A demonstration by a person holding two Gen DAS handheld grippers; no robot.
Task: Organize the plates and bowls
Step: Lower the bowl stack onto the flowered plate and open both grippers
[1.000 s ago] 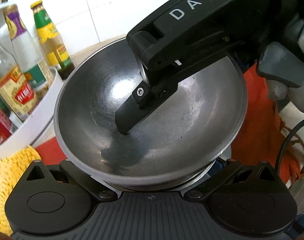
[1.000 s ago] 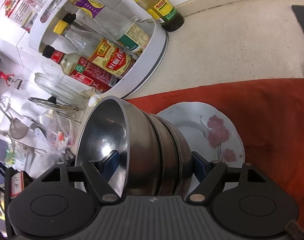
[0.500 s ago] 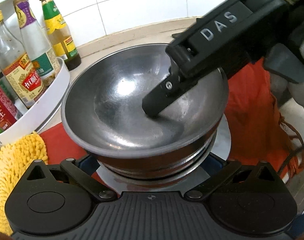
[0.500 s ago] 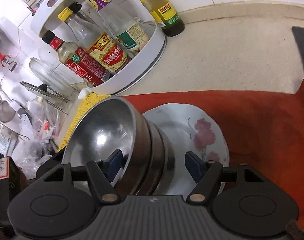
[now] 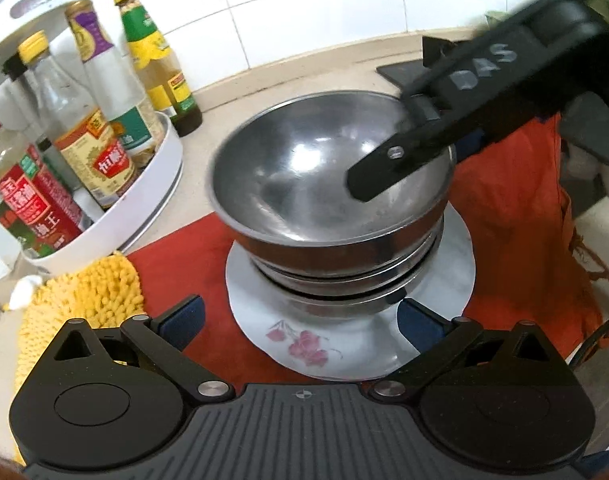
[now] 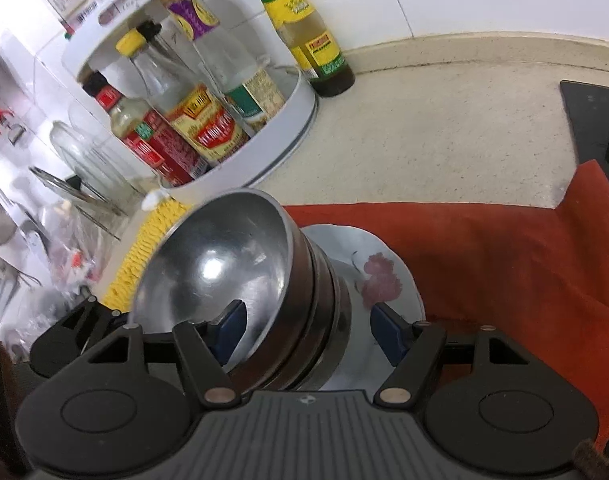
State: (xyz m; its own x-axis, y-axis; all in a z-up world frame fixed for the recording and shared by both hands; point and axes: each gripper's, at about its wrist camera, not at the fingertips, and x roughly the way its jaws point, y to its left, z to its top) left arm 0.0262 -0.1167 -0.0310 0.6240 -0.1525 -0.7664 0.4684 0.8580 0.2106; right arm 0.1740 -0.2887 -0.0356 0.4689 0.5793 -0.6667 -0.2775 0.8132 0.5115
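Observation:
A stack of steel bowls [image 5: 328, 184] stands on a white plate with a pink flower print [image 5: 304, 340], on a red cloth [image 5: 512, 216]. My left gripper [image 5: 300, 320] is open, its blue pads either side of the plate's near rim, holding nothing. My right gripper [image 6: 308, 330] is open and straddles the rim of the top bowl [image 6: 224, 264]: one finger reaches inside the bowl, the other is outside by the plate [image 6: 384, 276]. In the left wrist view that finger [image 5: 400, 164] hangs over the bowl's right rim.
A white turntable rack [image 5: 144, 208] with sauce bottles stands at the left, and a green-capped bottle [image 5: 160, 64] by the tiled wall. A yellow chenille mat [image 5: 80, 300] lies at the front left. A black stove edge [image 6: 592, 120] is at the right.
The tilted bowl stack has come down level onto the flowered plate. My left gripper has drawn back from it. My right gripper's jaws have widened and its inner finger has lifted toward the rim.

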